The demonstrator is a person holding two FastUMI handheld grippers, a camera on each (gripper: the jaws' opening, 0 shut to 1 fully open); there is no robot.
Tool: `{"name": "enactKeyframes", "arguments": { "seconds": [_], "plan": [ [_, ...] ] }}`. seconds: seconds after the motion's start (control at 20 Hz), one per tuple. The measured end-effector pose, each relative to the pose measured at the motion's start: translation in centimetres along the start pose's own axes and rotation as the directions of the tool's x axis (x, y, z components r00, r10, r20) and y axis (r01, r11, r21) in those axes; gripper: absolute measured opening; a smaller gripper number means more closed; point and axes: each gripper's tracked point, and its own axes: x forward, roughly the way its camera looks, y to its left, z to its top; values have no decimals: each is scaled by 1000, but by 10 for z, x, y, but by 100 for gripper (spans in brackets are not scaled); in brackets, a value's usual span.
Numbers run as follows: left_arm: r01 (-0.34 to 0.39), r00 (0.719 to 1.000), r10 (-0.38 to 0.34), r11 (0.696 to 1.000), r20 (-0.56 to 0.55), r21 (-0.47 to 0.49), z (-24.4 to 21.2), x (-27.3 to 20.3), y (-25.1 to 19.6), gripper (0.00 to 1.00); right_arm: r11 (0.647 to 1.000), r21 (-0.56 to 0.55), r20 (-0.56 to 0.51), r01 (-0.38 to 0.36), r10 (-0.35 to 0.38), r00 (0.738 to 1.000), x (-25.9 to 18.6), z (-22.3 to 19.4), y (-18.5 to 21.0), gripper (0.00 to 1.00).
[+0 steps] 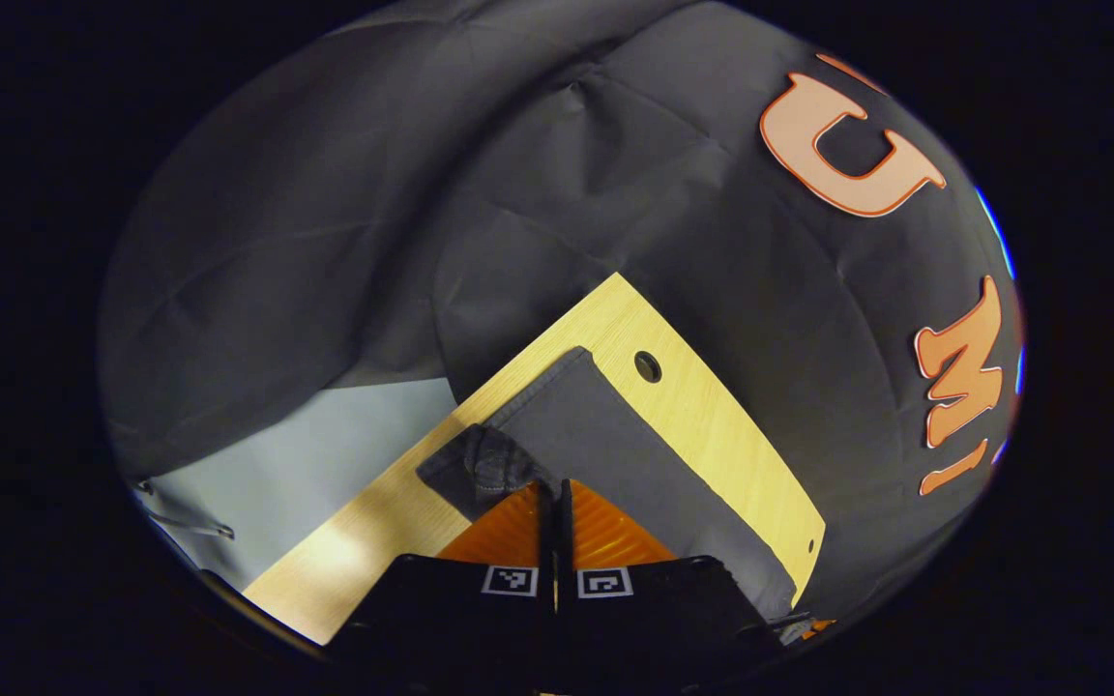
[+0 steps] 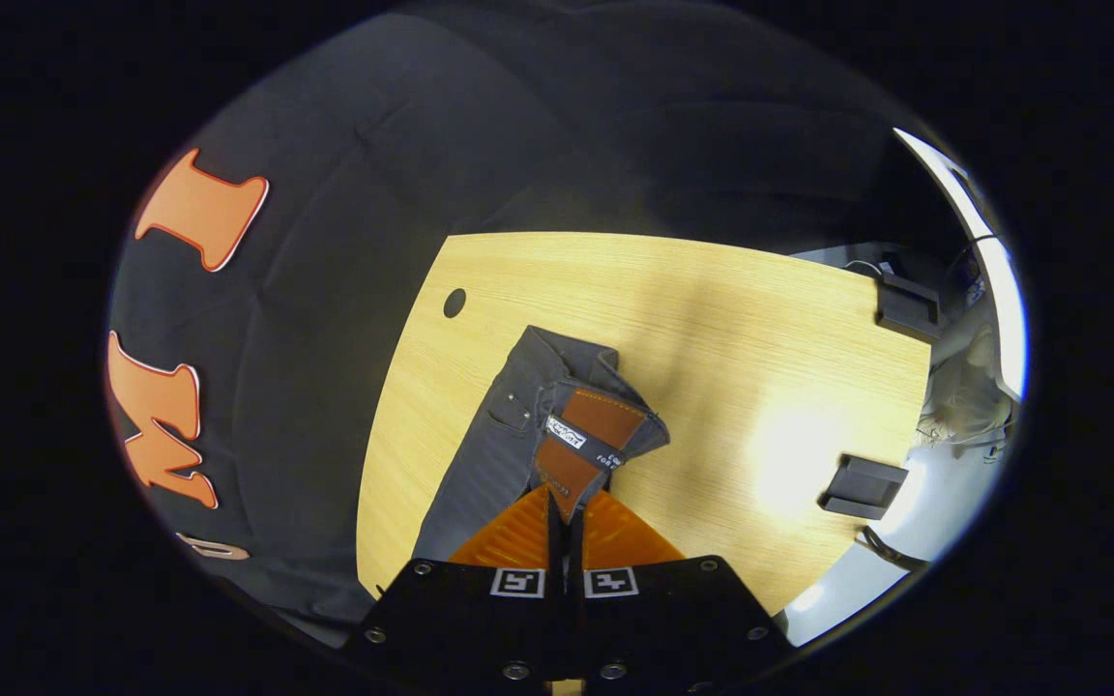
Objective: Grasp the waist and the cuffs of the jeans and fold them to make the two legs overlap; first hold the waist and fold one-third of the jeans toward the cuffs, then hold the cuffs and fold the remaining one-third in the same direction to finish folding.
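Left gripper (image 1: 553, 498): clenched on the dark grey denim jeans (image 1: 605, 435).
Right gripper (image 2: 565, 512): clenched on jeans' waist (image 2: 586, 435).
Jeans: on pale wooden bench (image 2: 731, 319).

Small white tag (image 2: 567, 437) on jeans (image 2: 489, 454) waistband: print illegible.

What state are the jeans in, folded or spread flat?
Partly folded. The jeans lie as one narrow strip on the table, waist end bunched and lifted, the waistband's inside patch showing at the right gripper.
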Motion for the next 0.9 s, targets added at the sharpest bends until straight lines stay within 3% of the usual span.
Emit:
{"name": "enactKeyframes", "arguments": {
  "seconds": [0.6,0.9],
  "plan": [
    [-191,981,195,974,-19,122,28,71,-22,0,999,44,-145,17,-11,989,109,31,49,1],
    [-229,973,231,942,21,245,40,82,-40,2,999,32,-161,29,-23,987,135,38,68,4]
  ]
}}
